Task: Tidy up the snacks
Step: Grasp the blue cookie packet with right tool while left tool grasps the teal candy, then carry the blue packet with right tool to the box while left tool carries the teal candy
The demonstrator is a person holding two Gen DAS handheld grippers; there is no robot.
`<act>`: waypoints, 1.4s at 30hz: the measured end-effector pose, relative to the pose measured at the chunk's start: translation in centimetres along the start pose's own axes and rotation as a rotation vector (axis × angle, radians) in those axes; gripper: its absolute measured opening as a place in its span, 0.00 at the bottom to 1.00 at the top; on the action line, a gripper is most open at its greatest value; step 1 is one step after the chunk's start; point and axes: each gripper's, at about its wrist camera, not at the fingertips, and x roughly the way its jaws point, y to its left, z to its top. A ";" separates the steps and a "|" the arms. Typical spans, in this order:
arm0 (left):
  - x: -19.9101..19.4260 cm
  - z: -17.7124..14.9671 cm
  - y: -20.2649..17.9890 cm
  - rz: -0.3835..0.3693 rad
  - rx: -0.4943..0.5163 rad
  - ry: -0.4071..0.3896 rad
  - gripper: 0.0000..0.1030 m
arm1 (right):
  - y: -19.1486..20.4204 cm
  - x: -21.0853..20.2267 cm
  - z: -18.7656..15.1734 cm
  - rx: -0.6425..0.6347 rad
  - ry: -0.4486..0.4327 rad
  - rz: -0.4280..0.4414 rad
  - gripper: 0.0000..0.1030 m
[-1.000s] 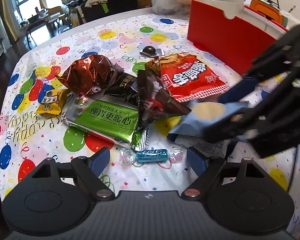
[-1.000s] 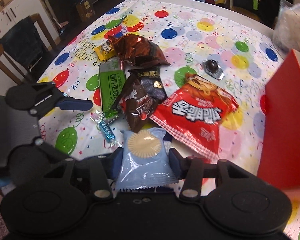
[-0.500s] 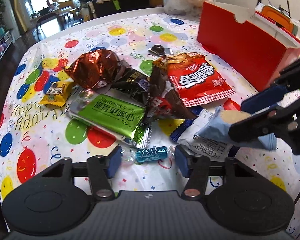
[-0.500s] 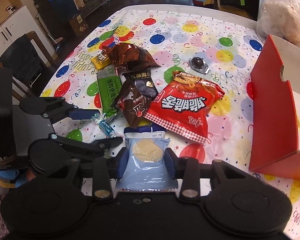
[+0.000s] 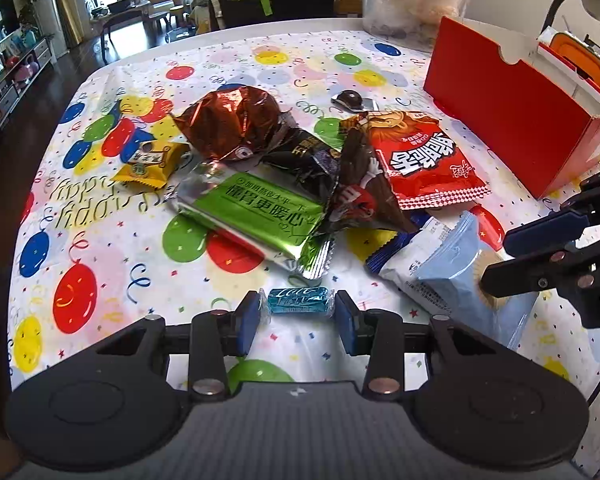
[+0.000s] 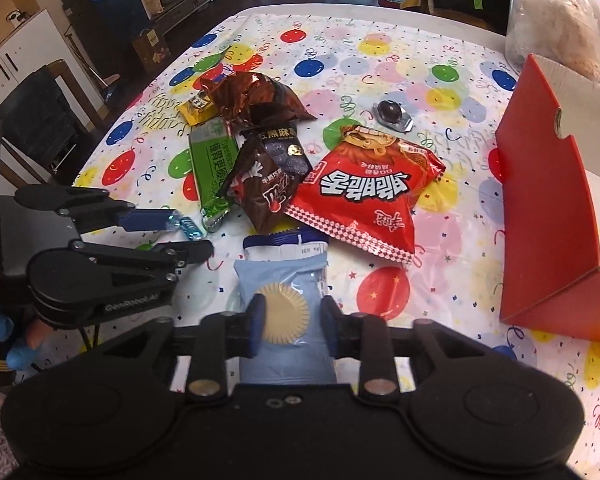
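A small teal wrapped candy [image 5: 298, 300] lies on the balloon-print tablecloth between the pads of my left gripper [image 5: 298, 312]. Its jaws are closing and the pads touch the candy's twisted ends. From the right wrist view the same left gripper [image 6: 188, 232] sits low at the left, with the candy [image 6: 188, 226] at its tips. My right gripper [image 6: 292, 320] is closing on a light-blue biscuit packet [image 6: 280, 280], whose sides bulge between the pads. In the left wrist view that packet [image 5: 448, 276] hangs from the right gripper [image 5: 500, 260] at the right.
A pile of snacks lies mid-table: a green bar [image 5: 260, 208], a red noodle bag [image 5: 424, 160], a brown chocolate bag [image 5: 364, 196], a copper foil bag [image 5: 232, 120] and a yellow packet [image 5: 148, 164]. A white packet [image 5: 408, 260] lies under the blue one. An open red box [image 6: 540, 208] stands right.
The left jaws have narrowed from wide apart to the ends of the teal candy. The right jaws have squeezed tighter on the blue packet, which has risen off the table.
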 end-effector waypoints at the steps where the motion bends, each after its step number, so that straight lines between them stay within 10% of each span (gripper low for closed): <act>1: -0.1 -0.1 0.1 0.001 -0.003 -0.002 0.38 | 0.1 0.1 0.0 -0.001 0.002 0.000 0.39; 5: -0.7 -0.4 0.8 0.008 -0.025 -0.004 0.38 | 0.9 0.6 -0.3 -0.033 -0.003 -0.011 0.61; 21: -1.9 -1.1 1.1 0.015 -0.040 -0.012 0.38 | 2.6 1.3 -0.7 -0.115 -0.002 -0.100 0.46; 42: -8.1 4.9 -3.5 -0.032 0.010 -0.129 0.39 | -3.5 -9.0 1.1 -0.004 -0.173 -0.094 0.46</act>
